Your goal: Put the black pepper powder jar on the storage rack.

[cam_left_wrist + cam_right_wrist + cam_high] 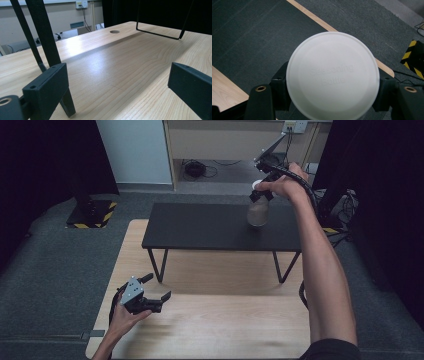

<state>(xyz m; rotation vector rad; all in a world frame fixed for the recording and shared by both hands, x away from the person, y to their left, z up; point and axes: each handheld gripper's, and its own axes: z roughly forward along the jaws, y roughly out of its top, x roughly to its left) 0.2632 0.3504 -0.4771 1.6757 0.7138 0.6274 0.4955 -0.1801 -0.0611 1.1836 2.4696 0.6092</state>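
Desk (210, 320) of pale wood below, spanning nearly the whole working area, with the left hand-held gripper (156, 290) hovering just above its near-left part. Black raised shelf (200, 227) on thin wire legs farther out, standing on the desk, beneath the right hand-held gripper (260, 195). Clear seasoning bottle (258, 211) with a white lid (333, 75) upright on the shelf's far-right part, directly under that right hand-held gripper.

Right hand-held gripper: coming at the bottle from above, jaws flanking the neck under the lid on both sides, apparently closed on it, though actual contact hidden beneath the lid. Left hand-held gripper: jaws spread wide, nothing between them, bare wood ahead.

Step in hand, by the look of it: grasp of the bottle at the neck, base seemingly on the shelf, not yet lifted. Next move likely calling for a firm pinch and a straight upward lift, keeping the bottle vertical, clear of the shelf edge.
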